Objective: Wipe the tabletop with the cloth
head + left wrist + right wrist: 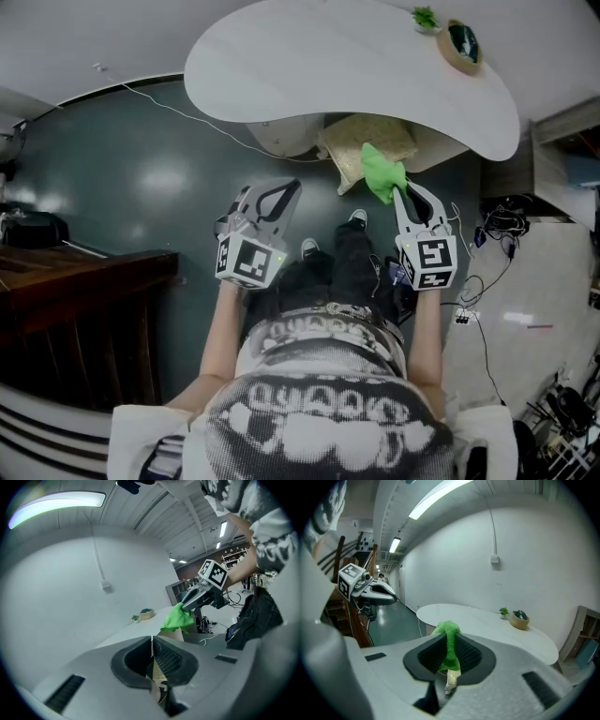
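Cloth, one, clamped in right tool; left tool closed.

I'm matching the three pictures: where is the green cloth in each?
Head view: cloth right of centre, in the right claw.
Left gripper view: right of centre, hanging from that claw.
Right gripper view: low centre, between the jaws.
Shared: bowl on the table.
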`<action>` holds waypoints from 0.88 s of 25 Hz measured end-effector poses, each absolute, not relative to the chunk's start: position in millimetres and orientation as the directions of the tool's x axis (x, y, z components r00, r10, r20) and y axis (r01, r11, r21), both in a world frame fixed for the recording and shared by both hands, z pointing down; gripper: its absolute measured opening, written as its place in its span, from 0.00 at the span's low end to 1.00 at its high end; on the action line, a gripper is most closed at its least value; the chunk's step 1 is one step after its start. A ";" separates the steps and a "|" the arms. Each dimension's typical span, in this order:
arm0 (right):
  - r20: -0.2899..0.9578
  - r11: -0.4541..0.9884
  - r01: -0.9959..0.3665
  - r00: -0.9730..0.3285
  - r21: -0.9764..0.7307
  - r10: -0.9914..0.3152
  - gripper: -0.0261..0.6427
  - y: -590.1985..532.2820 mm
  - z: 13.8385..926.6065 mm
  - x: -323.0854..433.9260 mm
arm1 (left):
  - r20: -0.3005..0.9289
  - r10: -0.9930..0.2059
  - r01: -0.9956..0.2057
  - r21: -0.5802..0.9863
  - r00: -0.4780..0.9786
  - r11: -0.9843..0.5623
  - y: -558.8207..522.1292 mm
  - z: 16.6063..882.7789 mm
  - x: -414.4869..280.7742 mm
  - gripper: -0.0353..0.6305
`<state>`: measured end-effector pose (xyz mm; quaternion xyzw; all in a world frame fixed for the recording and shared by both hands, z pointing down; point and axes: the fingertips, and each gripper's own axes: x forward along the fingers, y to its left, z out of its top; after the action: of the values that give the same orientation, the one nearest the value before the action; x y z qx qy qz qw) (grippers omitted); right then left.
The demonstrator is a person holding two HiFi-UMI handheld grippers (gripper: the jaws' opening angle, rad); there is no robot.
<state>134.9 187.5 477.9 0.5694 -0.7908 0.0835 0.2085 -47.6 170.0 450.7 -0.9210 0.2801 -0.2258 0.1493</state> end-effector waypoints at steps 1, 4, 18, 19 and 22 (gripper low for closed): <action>0.425 0.341 -0.934 -0.267 0.107 -0.865 0.12 189.9 477.4 133.4 | 0.330 -0.583 -0.449 -0.402 0.742 -0.798 172.5 449.7 -48.3 0.07; 0.428 0.350 -0.930 -0.273 0.111 -0.862 0.12 194.8 478.1 131.6 | 0.326 -0.584 -0.447 -0.406 0.744 -0.797 177.1 449.1 -48.2 0.07; 0.444 0.357 -0.926 -0.271 0.121 -0.854 0.12 208.3 485.6 134.2 | 0.329 -0.567 -0.427 -0.410 0.755 -0.806 191.0 454.3 -44.7 0.07; 0.446 0.355 -0.927 -0.269 0.121 -0.854 0.12 208.4 486.2 135.5 | 0.329 -0.565 -0.425 -0.410 0.756 -0.807 191.0 454.4 -43.3 0.07; 0.449 0.355 -0.927 -0.267 0.122 -0.852 0.12 208.9 488.4 137.4 | 0.326 -0.562 -0.422 -0.410 0.760 -0.808 191.3 454.9 -40.8 0.07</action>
<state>137.4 208.9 488.4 0.5619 -0.7917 0.0826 0.2251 -40.8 191.3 454.9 -0.9247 0.2661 -0.2218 0.1579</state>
